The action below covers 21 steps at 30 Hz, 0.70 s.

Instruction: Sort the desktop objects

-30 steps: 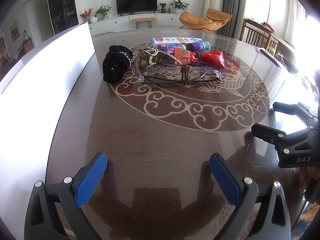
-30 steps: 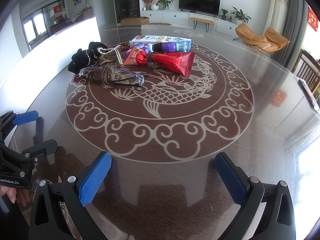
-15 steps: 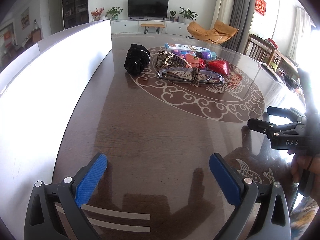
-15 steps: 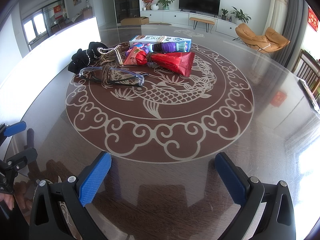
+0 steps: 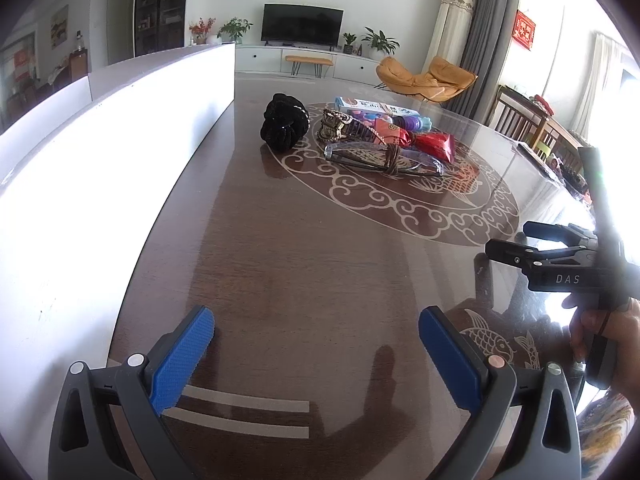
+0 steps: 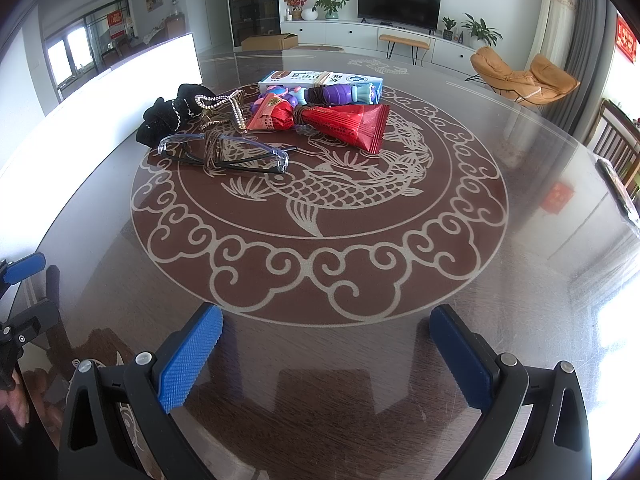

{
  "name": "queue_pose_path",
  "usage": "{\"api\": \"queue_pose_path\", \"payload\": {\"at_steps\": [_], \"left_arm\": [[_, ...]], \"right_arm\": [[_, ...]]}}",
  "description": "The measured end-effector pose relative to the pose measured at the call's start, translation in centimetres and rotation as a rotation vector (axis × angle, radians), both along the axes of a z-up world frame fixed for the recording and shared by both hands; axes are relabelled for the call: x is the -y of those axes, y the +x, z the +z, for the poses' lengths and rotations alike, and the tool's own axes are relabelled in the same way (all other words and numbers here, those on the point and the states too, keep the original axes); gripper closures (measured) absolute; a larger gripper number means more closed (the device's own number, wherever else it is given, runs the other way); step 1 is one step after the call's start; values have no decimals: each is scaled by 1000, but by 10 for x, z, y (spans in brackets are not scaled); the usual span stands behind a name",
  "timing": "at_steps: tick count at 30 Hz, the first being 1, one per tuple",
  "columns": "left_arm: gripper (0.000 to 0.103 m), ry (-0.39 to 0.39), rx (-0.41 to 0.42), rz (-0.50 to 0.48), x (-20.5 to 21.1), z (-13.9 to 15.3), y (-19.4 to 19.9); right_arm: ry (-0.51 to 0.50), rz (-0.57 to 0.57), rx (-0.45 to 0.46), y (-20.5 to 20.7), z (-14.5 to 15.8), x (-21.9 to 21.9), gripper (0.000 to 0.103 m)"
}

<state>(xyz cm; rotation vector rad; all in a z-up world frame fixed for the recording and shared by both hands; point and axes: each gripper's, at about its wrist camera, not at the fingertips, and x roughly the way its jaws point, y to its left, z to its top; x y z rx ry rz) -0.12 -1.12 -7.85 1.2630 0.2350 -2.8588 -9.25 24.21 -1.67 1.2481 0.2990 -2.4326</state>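
Movement since the earlier frames: left gripper (image 5: 316,344) has drawn back toward the table's near edge; right gripper (image 6: 326,346) has held its place.

Item: cluster on the far half of the round table (image 6: 540,264), pieces touching: safety glasses (image 6: 224,154) wound with brown cord, black scrunchie (image 6: 170,116), bead chain (image 6: 224,108), red snack packet (image 6: 352,124), small red pouch (image 6: 272,114), purple toy (image 6: 340,94), white box (image 6: 320,78).

Position: well apart from both jaw pairs, ahead of them.

Jaws: both pairs spread wide, holding nothing.

Risks: cord and chain look likely to drag neighbours along on a lift; the glossy tabletop may let the glasses slide under a closing pinch.
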Motion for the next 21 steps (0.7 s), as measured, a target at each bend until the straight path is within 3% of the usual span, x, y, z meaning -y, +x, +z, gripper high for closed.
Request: {"api": "queue_pose_path", "payload": {"at_steps": [6, 10, 14, 17, 21], "left_arm": [[0, 5, -29, 16, 13, 6, 16], [0, 46, -51, 23, 15, 8, 18], [0, 71, -43, 12, 12, 4, 20], [0, 68, -42, 6, 10, 4, 24], [0, 46, -51, -13, 5, 6, 25]], "right_arm": [[16, -7, 28, -9, 8, 2, 0], [-75, -32, -42, -39, 46, 5, 0], [-164, -30, 5, -92, 64, 30, 0], [-195, 129, 100, -117, 59, 69, 1], [-29, 320, 137, -111, 34, 118, 8]]}}
